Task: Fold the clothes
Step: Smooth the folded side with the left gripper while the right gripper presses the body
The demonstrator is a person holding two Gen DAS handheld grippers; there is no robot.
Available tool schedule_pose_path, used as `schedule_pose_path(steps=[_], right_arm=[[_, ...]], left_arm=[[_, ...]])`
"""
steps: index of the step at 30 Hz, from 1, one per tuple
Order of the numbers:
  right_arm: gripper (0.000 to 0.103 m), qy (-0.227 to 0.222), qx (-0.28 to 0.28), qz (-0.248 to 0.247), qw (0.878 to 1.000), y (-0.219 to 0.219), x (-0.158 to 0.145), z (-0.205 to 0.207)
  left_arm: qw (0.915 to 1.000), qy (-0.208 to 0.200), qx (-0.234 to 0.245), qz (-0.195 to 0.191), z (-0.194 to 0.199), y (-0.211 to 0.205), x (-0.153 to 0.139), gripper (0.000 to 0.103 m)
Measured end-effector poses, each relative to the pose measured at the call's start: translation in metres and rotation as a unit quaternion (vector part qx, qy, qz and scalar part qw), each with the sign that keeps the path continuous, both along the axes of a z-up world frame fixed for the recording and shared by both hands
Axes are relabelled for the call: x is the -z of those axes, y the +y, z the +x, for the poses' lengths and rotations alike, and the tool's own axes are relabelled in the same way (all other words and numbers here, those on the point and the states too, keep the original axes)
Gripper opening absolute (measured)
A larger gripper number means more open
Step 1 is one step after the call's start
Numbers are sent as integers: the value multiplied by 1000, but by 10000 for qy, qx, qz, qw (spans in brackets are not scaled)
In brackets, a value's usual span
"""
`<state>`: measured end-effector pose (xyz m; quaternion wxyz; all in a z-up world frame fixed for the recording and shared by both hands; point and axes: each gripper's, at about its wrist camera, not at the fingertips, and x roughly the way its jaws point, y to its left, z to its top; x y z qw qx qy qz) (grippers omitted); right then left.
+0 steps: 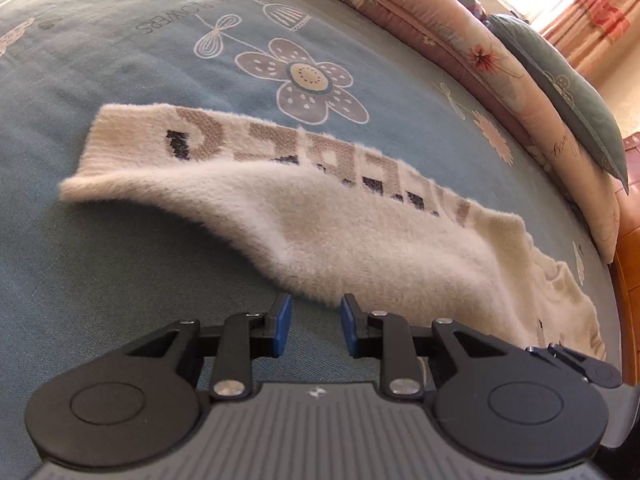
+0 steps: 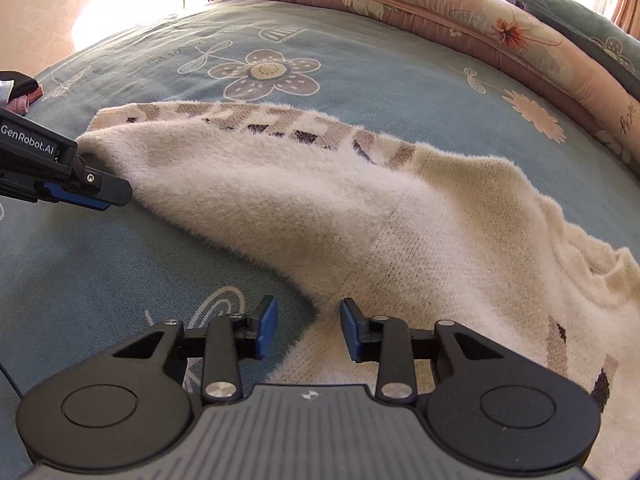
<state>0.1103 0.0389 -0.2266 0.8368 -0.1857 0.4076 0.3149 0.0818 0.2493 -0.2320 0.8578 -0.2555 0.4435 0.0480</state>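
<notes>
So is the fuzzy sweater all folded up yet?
Not yet. One fuzzy flap of the sweater already lies folded over its lettered front. Right now the left tongs and right tongs are both open, holding nothing. The collar end on the blue bedspread is not folded yet.

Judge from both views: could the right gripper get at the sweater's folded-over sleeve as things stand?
Probably yes. The right gripper stands open over the cream sweater, and the sleeve lies just ahead of it with nothing between. The left gripper sits off at the sleeve's far end.
</notes>
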Motion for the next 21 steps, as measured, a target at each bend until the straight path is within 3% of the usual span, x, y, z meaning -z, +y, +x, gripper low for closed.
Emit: schedule_pose_path(steps=[3,7,10,15,17,21], right_arm=[[39,-512,-106,-28,9986,4,-12,-1],[39,-690,91,94,9975,2,-21,18],[34,-568,299,118,9979,-1,-18,38],[34,140,391,118,9991,7,12,66],[36,205,448,100,9987,13,27,72],[39,368,542,372,9972,6,26,78]], left_arm=[[9976,-266,546,342,17,-18,-10,27],[9876,-601,1257,727,50,-42,-18,28],[9781,-709,1707,959,74,-57,-17,29],[9584,-245,2301,1670,94,-73,10,39],[9491,-253,2433,1984,95,-74,22,42],[9449,-401,2446,2139,103,-72,24,50]])
